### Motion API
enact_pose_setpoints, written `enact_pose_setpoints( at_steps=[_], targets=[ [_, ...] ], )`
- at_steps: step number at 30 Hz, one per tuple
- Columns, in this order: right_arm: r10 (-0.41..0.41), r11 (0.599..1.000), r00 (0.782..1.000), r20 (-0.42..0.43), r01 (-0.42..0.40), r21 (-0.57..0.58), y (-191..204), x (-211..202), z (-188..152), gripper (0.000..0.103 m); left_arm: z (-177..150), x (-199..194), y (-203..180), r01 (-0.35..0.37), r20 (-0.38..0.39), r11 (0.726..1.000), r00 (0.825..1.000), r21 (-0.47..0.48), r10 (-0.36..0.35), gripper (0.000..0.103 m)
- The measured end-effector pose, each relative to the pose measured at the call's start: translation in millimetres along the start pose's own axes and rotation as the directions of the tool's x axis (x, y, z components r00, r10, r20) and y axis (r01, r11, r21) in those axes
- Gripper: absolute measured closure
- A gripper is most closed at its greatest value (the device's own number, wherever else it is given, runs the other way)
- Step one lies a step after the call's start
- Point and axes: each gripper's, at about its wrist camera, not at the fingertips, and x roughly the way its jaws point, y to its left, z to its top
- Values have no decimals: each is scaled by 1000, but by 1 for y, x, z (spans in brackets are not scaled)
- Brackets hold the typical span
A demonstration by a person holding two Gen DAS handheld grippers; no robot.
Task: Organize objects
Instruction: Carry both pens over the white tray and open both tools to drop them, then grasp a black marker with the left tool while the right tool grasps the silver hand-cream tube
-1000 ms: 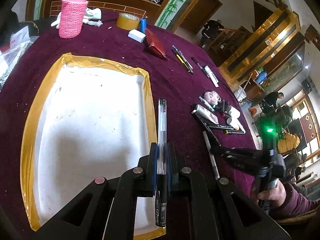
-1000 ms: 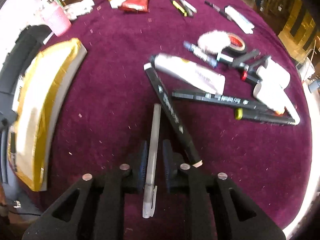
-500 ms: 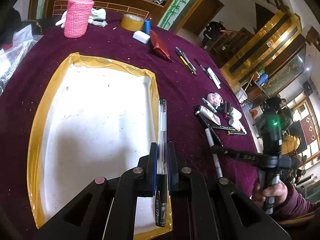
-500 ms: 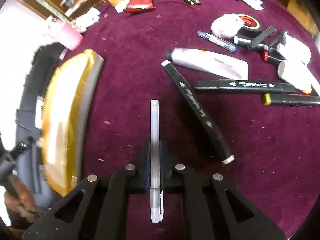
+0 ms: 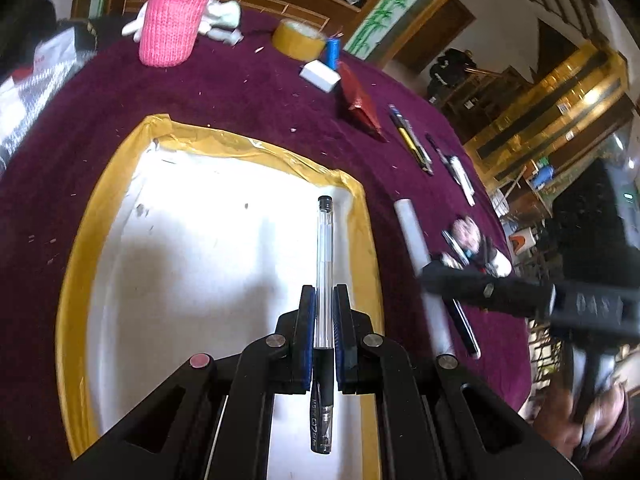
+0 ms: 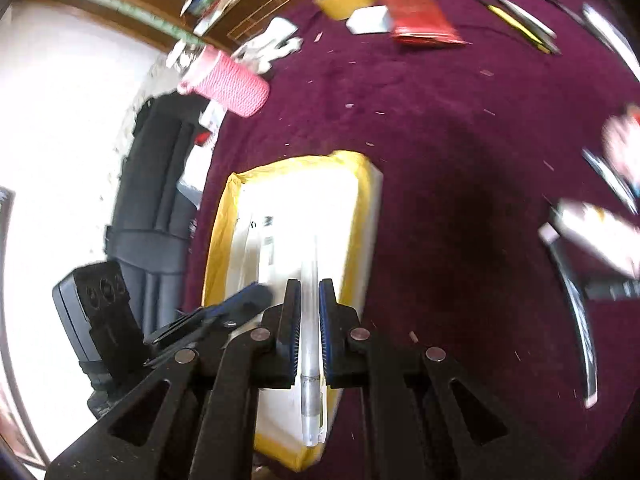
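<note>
The left gripper (image 5: 324, 320) pinches a clear pen (image 5: 324, 248); the right gripper (image 6: 309, 320) pinches a frosted pen (image 6: 309, 280); both hang over the tray (image 5: 360, 216) and may bump.

Bright daylight, blown-out white at 9 o'clock in right view. Glare inside tray (image 5: 224, 264). Motion blur toward 3 o'clock. Strong fisheye bending, dark vignette at edges.
</note>
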Motion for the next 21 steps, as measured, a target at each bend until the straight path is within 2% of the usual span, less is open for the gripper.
enact_pose_setpoints(
  at_steps=[5,9,10,11,13,16,19,21],
  targets=[
    [-152,985,988,-7,151,-87,24,37,12,96,12,25,17,-23,-21,998,1000,-64,22,98],
    [-219,971,976,12,219,-91,27,54,19,96,13,29,25,-21,-13,995,1000,-98,20,96],
    [-233,968,972,15,233,-94,23,53,19,96,14,28,26,-19,-7,995,1000,-101,19,93],
    [-247,964,969,18,247,-97,22,52,20,96,16,27,26,-22,-2,995,1000,-102,22,84],
    [-272,957,962,18,272,-97,18,55,23,95,16,23,27,-35,11,994,999,-107,37,76],
    [-288,954,957,13,288,-80,12,56,27,93,16,16,30,-11,22,991,1000,-132,14,64],
    [-261,963,965,13,261,-70,11,48,25,86,16,6,30,-21,40,989,999,-145,27,61],
    [-265,961,963,38,267,-75,14,40,26,86,18,-2,26,-29,56,990,998,-141,38,61]
  ],
)
